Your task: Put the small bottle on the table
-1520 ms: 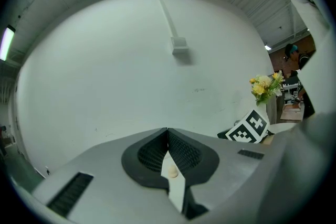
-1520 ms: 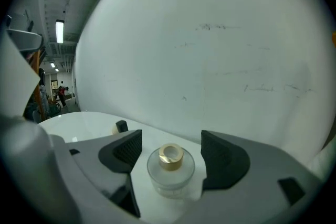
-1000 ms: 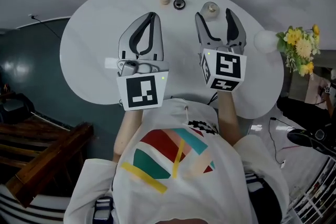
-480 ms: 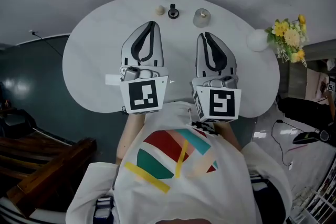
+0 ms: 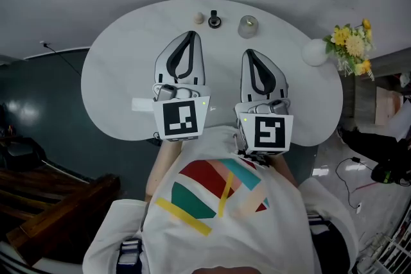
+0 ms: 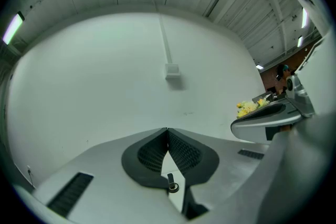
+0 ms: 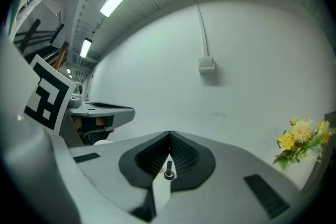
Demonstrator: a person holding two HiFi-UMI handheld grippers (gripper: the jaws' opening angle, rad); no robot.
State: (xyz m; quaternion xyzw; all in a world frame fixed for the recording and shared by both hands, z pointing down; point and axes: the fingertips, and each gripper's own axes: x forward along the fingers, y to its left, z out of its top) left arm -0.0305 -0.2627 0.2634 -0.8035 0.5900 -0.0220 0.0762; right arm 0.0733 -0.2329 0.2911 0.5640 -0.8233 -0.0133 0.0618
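Note:
The small clear bottle (image 5: 248, 26) with a pale cap stands upright near the far edge of the white oval table (image 5: 109, 80). My right gripper (image 5: 249, 53) is shut and empty, held a little short of the bottle and apart from it; its jaws have just closed with nothing between them. To its left, my left gripper (image 5: 191, 34) hovers over the table, also shut and empty. In the left gripper view the jaws (image 6: 168, 129) meet in front of a bare white wall. The right gripper view shows its own jaws (image 7: 169, 134) closed as well.
A small beige ball (image 5: 199, 18) and a little black object (image 5: 214, 21) sit left of the bottle at the far edge. A white sphere (image 5: 314, 51) and yellow flowers (image 5: 352, 45) stand at the table's right end. A wooden bench (image 5: 58, 202) is at the lower left.
The right gripper was open around the bottle; it has let go, shut, and drawn back toward the person. The bottle stays on the table. The left gripper has hardly moved.

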